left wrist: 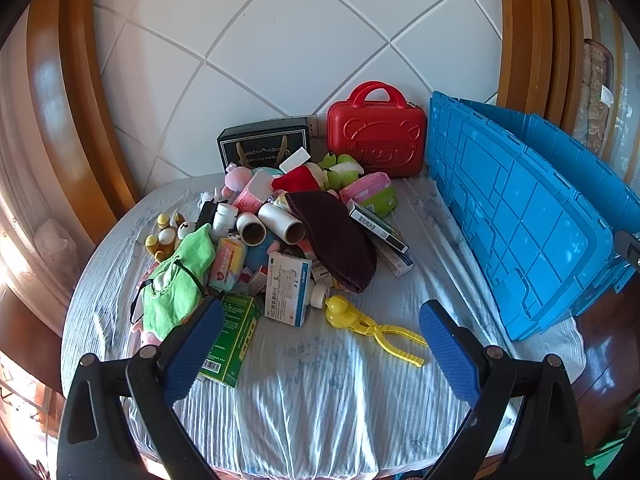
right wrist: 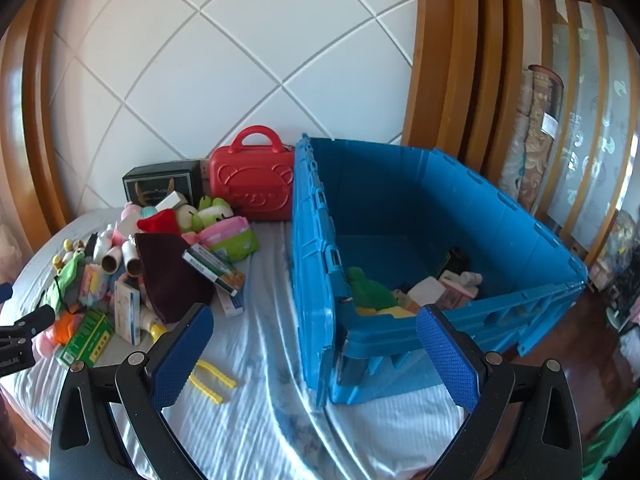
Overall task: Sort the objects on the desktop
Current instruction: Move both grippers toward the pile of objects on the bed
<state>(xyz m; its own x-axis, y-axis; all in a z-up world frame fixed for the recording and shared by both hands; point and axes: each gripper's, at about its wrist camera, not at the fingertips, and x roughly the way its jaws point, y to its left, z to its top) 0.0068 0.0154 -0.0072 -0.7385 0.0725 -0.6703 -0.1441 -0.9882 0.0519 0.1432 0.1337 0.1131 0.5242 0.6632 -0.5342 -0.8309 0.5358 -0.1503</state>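
Observation:
A pile of mixed objects (left wrist: 280, 236) lies on the white-clothed table: medicine boxes, plush toys, paper rolls, a dark maroon cloth (left wrist: 340, 240), a green cloth (left wrist: 180, 276) and a green box (left wrist: 236, 336). A yellow duck-shaped clip (left wrist: 368, 326) lies in front of the pile. My left gripper (left wrist: 320, 344) is open and empty, above the table near the clip. My right gripper (right wrist: 312, 352) is open and empty, in front of the blue crate (right wrist: 500, 216), which holds several items, among them a green thing (right wrist: 370, 290) and a white box (right wrist: 428, 292).
A red bear-embossed case (left wrist: 376, 136) and a black gift box (left wrist: 264, 144) stand at the back against the tiled wall. The blue crate (left wrist: 520, 216) takes up the table's right side. Wooden door frames flank the scene. The left gripper's tip (right wrist: 24, 328) shows at the right wrist view's left edge.

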